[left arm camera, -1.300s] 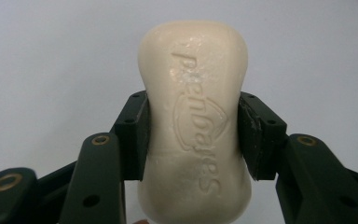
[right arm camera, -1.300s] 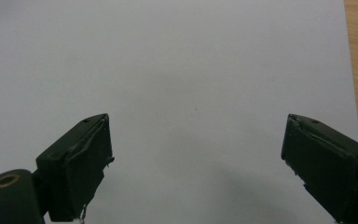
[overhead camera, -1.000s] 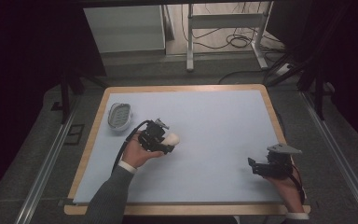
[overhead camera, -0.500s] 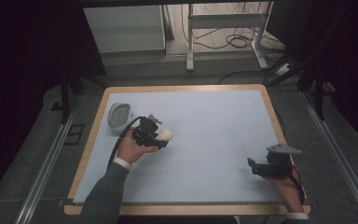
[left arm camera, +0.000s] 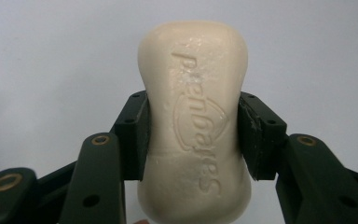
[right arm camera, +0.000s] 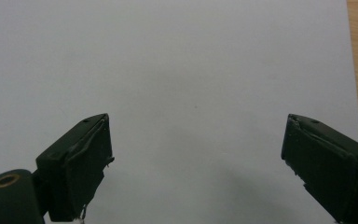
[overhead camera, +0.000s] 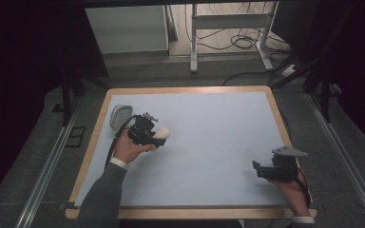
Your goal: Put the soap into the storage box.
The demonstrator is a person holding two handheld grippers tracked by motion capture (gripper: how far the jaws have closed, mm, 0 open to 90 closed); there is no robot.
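two grippers over the bench (overhead camera: 209,142) — the left gripper (overhead camera: 159,135) clamps a cream soap bar (left arm camera: 193,121) near a grey dish (overhead camera: 120,115). the right gripper (overhead camera: 258,167) hangs wide open, empty — near the right edge.

Dim room, cabled floor (overhead camera: 237,42), metal frame (overhead camera: 228,21)

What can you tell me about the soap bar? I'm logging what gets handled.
The soap is a cream, waxy-looking bar with rounded ends and a narrowed waist. Embossed lettering and a shield-like emblem run along its face, which looks slightly pitted. The left gripper clamps it at the waist, one of the fingers on each side, both ends sticking out. In the high view it is at the table's left side, near a dish.
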